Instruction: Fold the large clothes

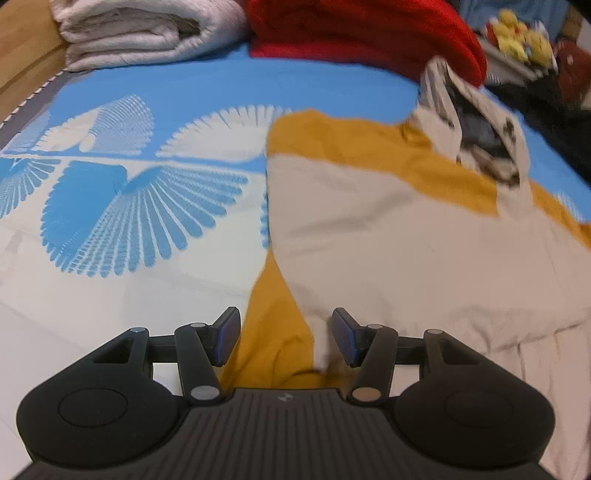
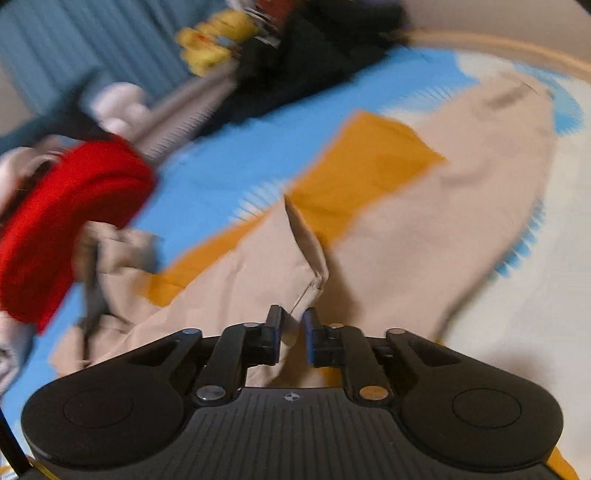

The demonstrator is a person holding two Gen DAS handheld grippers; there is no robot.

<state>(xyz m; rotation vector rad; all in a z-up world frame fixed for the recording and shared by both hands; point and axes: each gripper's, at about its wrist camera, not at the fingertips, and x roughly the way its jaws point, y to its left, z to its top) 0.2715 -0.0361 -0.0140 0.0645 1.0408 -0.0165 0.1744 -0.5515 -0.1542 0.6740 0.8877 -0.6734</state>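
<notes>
A large beige garment [image 1: 388,236] with mustard-yellow panels [image 1: 369,144] lies spread on the blue-and-white bed sheet [image 1: 147,206]. My left gripper [image 1: 286,341] hovers open just over the garment's near edge, where a yellow strip [image 1: 273,332] and beige cloth lie under the gap, untouched by the pads. In the right wrist view the same garment [image 2: 424,229] runs away to the upper right. My right gripper [image 2: 293,330] stands nearly closed, with a raised beige fold [image 2: 310,258] running into the narrow gap between its pads.
A red blanket [image 1: 362,33] and a folded pale quilt [image 1: 140,33] lie at the far side of the bed. A blurred pale-and-dark bunch [image 1: 476,122] sits at the garment's far end beside the red blanket [image 2: 70,218]. Yellow soft toys [image 1: 521,33] and dark clothing [image 2: 314,62] lie beyond.
</notes>
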